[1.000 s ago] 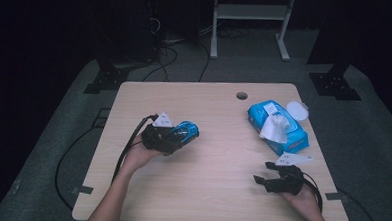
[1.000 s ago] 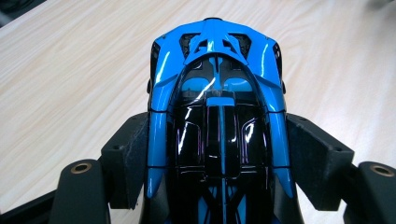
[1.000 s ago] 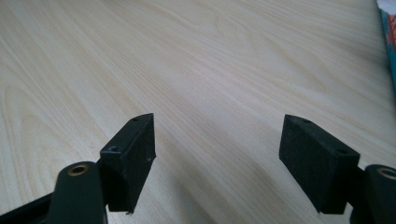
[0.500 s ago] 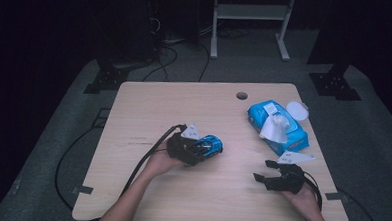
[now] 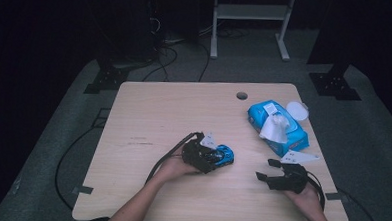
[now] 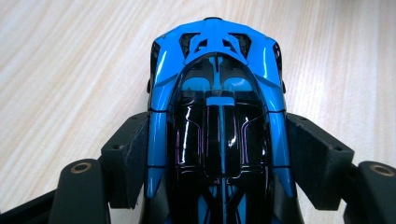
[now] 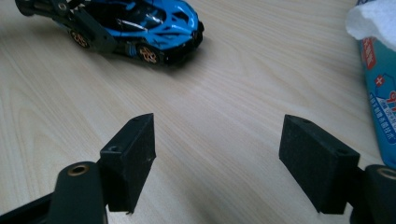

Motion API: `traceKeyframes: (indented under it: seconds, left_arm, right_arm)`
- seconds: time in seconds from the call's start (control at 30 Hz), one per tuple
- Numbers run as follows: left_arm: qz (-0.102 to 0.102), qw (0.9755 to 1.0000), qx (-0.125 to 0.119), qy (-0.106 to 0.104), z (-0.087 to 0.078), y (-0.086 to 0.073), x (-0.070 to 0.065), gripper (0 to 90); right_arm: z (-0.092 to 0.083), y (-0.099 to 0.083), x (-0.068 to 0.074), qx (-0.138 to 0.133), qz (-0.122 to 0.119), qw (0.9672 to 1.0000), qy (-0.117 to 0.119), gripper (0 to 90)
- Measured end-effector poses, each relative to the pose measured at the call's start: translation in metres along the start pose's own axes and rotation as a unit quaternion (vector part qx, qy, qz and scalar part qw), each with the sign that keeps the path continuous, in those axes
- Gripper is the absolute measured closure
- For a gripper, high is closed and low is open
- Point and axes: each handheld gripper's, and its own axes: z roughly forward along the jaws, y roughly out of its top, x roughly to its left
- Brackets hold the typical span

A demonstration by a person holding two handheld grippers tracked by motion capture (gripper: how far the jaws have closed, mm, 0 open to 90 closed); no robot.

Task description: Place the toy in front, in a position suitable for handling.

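Tabletop (image 5: pixel 149 113): pale wood, w/ a small round hole (image 5: pixel 241 95) near its far edge, seen in high view. Wipes pack (image 5: pixel 278 127), blue, sat toward the far right corner w/ a white wipe (image 5: pixel 273 128) pulled up from its top; a round white lid (image 5: pixel 297 110) lay just beside it. Right gripper view gave the pack's printed side and the wipe close up, at its right edge.

Left gripper (image 5: pixel 207 158) sat mid-tabletop, nearer the person's side; its fingers (image 6: pixel 130 158) were clamped on the flanks of a blue-and-black toy car (image 6: pixel 217 116). Left gripper view showed the car's roof and pads pressing both sides. Right gripper view showed the car's wheels on the wood, plus gold rims.

Right gripper (image 5: pixel 276 176) rested near the right front edge, well apart from the car; its fingers (image 7: pixel 133 158) stood wide w/ bare wood between them.
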Motion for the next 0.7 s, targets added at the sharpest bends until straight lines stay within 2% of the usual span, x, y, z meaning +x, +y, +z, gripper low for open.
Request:
traceKeyframes:
  seconds: [0.13, 0.17, 0.23, 0.33, 0.43, 0.47, 0.5, 0.53, 0.63, 0.7]
  left_arm:
    - [-0.001, 0.9999, 0.01, -0.006, 0.005, -0.004, 0.002, 28.1]
    - [-0.012, 0.9998, 0.002, -0.013, 0.006, -0.005, 0.004, 28.1]
    - [-0.012, 0.9998, 0.004, -0.013, 0.006, -0.005, 0.004, 28.0]
    - [-0.012, 0.9999, 0.0, -0.013, 0.006, -0.006, 0.004, 27.9]
    - [-0.012, 0.9998, -0.002, -0.012, 0.005, -0.008, 0.004, 27.1]
    - [-0.011, 0.9999, -0.001, -0.012, 0.005, -0.008, 0.004, 27.1]
    - [-0.012, 0.9999, -0.003, -0.011, 0.006, -0.008, 0.003, 21.0]
    - [-0.012, 0.9999, -0.002, -0.006, 0.005, -0.008, 0.002, 21.0]
    - [-0.004, 0.9999, -0.008, -0.005, 0.0, -0.006, -0.001, 19.2]
    - [-0.007, 0.9997, -0.024, -0.003, -0.006, -0.005, -0.003, 17.9]
  right_arm:
    - [-0.002, 0.003, 0.0, -0.008, -0.004, 0.9999, -0.009, 26.0]
    - [-0.006, 0.008, 0.0, -0.016, -0.003, 0.9997, -0.016, 26.0]
    - [-0.009, 0.011, -0.001, -0.023, -0.005, 0.9995, -0.023, 26.0]
    - [-0.016, 0.022, -0.002, -0.04, -0.011, 0.998, -0.049, 26.0]
    - [-0.022, 0.041, -0.009, -0.06, -0.032, 0.9932, -0.094, 26.0]
    - [-0.022, 0.041, -0.009, -0.06, -0.032, 0.9932, -0.094, 26.0]
    - [-0.022, 0.05, -0.015, -0.065, -0.042, 0.9896, -0.121, 26.0]
    - [-0.022, 0.05, -0.015, -0.065, -0.042, 0.9896, -0.121, 26.0]
    - [-0.02, 0.063, -0.026, -0.069, -0.047, 0.9852, -0.15, 26.0]
    - [-0.016, 0.069, -0.035, -0.066, -0.05, 0.9824, -0.168, 26.0]
